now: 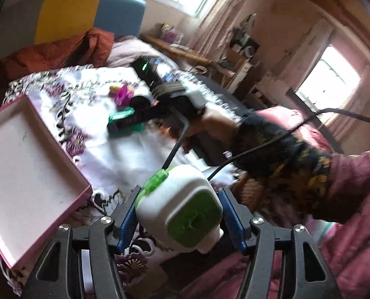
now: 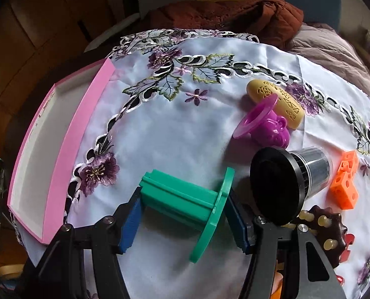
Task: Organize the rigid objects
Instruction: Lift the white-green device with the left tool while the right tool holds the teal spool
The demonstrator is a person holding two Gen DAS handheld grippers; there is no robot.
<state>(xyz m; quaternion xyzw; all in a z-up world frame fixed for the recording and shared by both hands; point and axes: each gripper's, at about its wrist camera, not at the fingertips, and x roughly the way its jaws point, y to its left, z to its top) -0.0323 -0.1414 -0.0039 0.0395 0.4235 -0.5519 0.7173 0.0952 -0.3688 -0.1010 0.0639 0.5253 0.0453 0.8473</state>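
While my left gripper (image 1: 178, 218) pinches the light, stiff white-and-green block (image 1: 182, 209), my right gripper (image 2: 185, 221) clamps the hard green spool (image 2: 185, 199) endwise, near the pink tray (image 2: 67, 154).

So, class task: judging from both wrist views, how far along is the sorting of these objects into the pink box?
Done: nothing visible; the pink box looks empty. In hand: the left gripper grips a white-and-green object, and the right gripper clamps the green spool. Left on the cloth: the purple cup, yellow capsule, black-lidded jar, orange block and brown studded piece.
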